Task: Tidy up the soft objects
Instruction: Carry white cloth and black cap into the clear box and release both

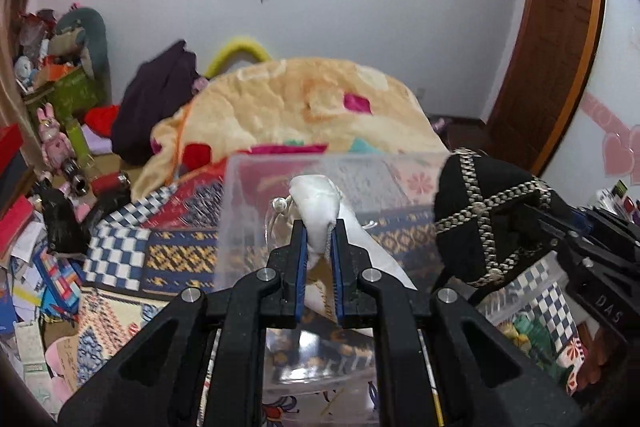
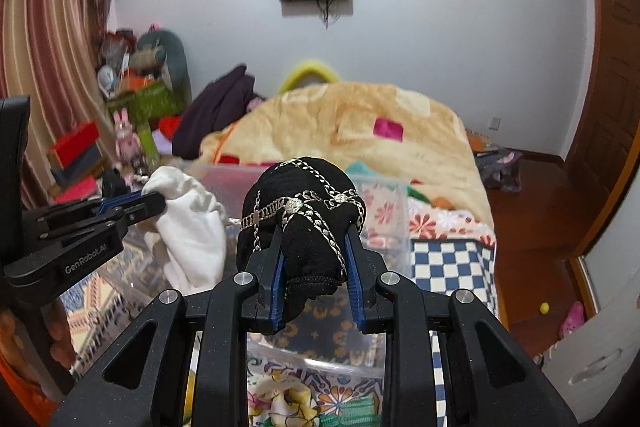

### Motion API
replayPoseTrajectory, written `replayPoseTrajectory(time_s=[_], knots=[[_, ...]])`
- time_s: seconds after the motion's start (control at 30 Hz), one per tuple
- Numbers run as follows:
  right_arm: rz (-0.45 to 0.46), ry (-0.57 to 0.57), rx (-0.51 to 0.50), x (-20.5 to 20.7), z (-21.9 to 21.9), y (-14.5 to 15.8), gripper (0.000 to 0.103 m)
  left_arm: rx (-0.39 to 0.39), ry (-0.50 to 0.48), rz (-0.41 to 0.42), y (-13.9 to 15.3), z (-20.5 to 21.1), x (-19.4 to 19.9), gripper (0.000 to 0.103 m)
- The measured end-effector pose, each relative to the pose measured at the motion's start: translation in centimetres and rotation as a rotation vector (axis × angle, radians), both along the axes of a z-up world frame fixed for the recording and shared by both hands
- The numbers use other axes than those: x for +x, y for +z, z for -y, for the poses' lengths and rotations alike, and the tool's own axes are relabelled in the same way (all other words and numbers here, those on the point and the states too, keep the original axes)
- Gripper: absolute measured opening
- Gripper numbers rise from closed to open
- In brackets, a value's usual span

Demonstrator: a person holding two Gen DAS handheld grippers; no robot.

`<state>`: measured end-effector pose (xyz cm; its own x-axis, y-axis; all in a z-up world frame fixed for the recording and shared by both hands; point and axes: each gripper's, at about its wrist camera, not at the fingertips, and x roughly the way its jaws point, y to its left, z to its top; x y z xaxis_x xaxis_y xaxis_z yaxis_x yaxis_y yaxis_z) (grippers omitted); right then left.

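Note:
My left gripper (image 1: 319,227) is shut on a white cloth (image 1: 320,203) and holds it above a clear plastic box (image 1: 240,211) on the bed. The white cloth also shows in the right wrist view (image 2: 192,227), with the left gripper (image 2: 154,205) at its left. My right gripper (image 2: 314,235) is shut on a black cloth bundle with silver chain trim (image 2: 304,211), held over the same clear box (image 2: 384,219). The black bundle shows at the right of the left wrist view (image 1: 488,223).
The bed carries a patterned quilt (image 1: 168,259) and a beige fleece blanket (image 1: 288,103). A dark purple garment (image 1: 156,99) lies at the bed's far left. Cluttered shelves and toys (image 1: 52,131) stand at the left. A wooden door (image 1: 552,39) is at the right.

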<state>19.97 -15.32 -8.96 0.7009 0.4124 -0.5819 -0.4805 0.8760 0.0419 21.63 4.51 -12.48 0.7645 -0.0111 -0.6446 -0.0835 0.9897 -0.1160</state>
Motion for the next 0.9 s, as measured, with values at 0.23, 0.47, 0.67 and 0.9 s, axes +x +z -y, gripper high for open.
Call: replayPoseTrajectory(time_s=[0.23, 0.47, 0.67, 0.9], knots=[[-0.059, 0.028, -0.046, 0.8, -0.9, -0.7, 0.027, 0.021, -0.040, -0.049, -0.9, 0.9, 0.2, 0.010], [-0.051, 0.028, -0.061, 0.0, -0.2, -0.3, 0.049, 0.015, -0.053, -0.054, -0.3, 1.0, -0.9, 0.029], [-0.001, 0.026, -0.019, -1.6, 1.0, 1.8, 0.059, 0.005, -0.069, -0.005, 1.7, 0.8, -3.2, 0.044], [0.051, 0.063, 0.039, -5.1, 2.3, 4.2, 0.069, 0.005, -0.081, 0.073, 4.6, 1.3, -8.0, 0.077]])
